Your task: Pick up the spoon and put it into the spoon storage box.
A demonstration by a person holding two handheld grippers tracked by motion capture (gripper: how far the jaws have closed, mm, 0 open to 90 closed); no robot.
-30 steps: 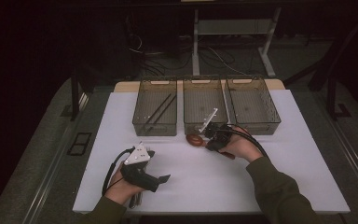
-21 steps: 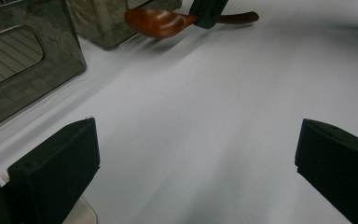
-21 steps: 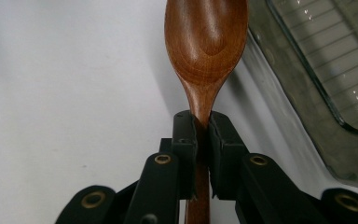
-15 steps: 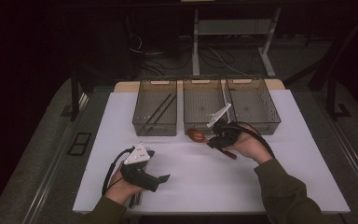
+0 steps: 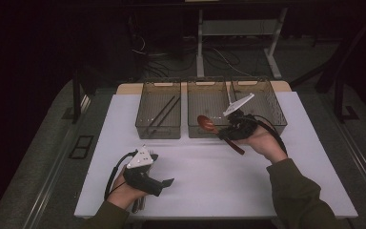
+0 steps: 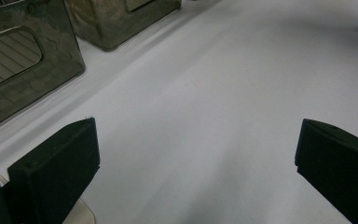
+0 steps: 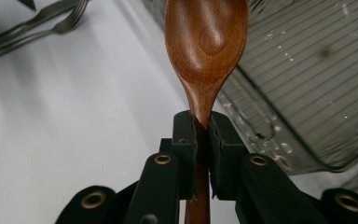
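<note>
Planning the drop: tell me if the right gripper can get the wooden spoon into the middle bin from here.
Probably yes. The right gripper holds the wooden spoon raised at the front wall of the middle bin, whose top is open, with nothing between them.

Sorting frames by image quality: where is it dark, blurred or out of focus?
High view: room around the white table is nearly black. Right gripper view: wooden spoon bowl is sharp, the forks beyond look soft. Left gripper view: table surface is smooth and slightly blurred, bins soft.
</note>
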